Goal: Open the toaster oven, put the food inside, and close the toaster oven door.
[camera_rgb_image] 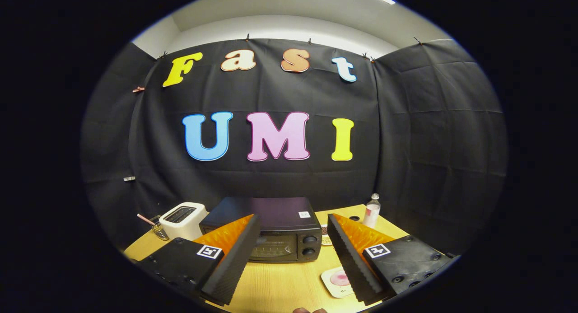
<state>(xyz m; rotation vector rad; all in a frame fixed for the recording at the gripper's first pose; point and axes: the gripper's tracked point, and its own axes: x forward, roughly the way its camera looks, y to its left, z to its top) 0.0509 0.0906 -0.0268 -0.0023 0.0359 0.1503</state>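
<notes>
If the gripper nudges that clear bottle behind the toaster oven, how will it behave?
The bottle is tall and narrow on a small base, so it probably tips rather than slides. It looks like thin clear plastic, likely light, and may roll across the table once down. The gripper is open, and the bottle stands well beyond its fingers, right of the toaster oven.

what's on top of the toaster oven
The toaster oven carries just a small white sticker on its dark top. The open gripper has one finger covering the front left part of it.
</notes>
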